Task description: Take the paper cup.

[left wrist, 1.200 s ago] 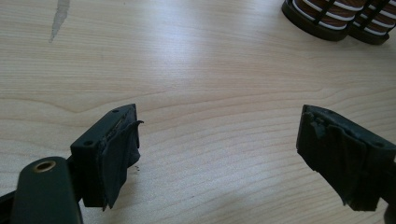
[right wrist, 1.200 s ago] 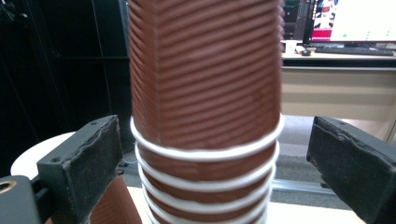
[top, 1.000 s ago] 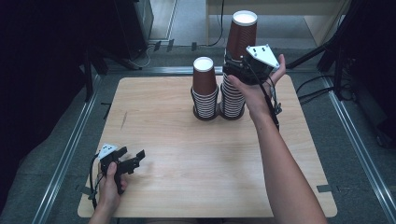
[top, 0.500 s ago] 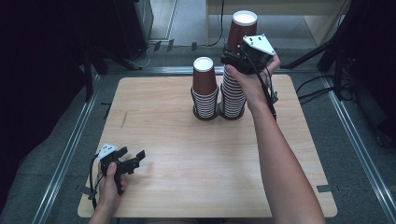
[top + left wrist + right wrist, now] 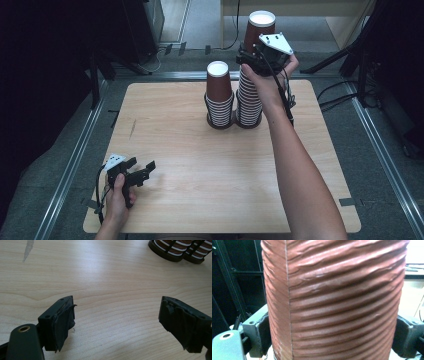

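Your right gripper [image 5: 248, 56] has just been closing and now clamps the top cup [image 5: 334, 300] of the taller stack [image 5: 248, 102] at the table's [image 5: 200, 200] far side (upside down); your left gripper [image 5: 141, 171] rests near-left, jaws apart, empty.

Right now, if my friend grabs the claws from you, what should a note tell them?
Right claw: has just been closing, now shut on the top cup of the tall stack.
Left claw: open, nothing in it, low over the table's near left corner.
Short stack stands touching the tall one at the far side.
Done: cup gripped. Left: probably lifting it off, maybe onto the short stack.
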The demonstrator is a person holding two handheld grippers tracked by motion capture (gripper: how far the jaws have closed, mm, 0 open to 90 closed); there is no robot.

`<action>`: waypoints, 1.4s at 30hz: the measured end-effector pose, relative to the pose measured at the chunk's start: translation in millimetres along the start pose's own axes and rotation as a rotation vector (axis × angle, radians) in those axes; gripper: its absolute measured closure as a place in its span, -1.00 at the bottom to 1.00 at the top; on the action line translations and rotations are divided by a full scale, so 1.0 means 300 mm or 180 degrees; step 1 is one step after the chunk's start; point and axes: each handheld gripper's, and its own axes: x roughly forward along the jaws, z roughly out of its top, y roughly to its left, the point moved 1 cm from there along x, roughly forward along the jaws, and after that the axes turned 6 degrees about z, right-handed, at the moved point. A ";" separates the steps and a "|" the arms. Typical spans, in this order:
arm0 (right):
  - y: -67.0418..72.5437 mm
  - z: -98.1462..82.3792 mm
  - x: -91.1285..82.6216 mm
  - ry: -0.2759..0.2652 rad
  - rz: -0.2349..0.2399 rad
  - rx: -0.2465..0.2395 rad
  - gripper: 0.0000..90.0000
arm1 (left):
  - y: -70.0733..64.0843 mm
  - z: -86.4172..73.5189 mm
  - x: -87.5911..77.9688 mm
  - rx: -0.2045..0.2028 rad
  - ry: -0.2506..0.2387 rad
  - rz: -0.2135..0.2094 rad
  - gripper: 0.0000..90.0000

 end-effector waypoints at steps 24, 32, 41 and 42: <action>0.004 0.075 -0.065 -0.1068 0.0163 -0.0415 -0.68 | 0.000 0.000 0.000 -0.0010 -0.0013 0.0004 -0.71; 0.022 0.128 -0.103 -0.1221 0.0190 -0.0505 -0.67 | -0.001 0.000 0.000 -0.0004 -0.0013 0.0008 -0.71; 0.050 0.171 -0.166 -0.1132 0.0201 -0.0620 -0.67 | -0.002 0.000 0.000 -0.0005 -0.0034 0.0011 -0.71; 0.050 0.173 -0.171 -0.1130 0.0208 -0.0610 -0.67 | -0.002 0.000 -0.001 -0.0014 -0.0033 0.0016 -0.71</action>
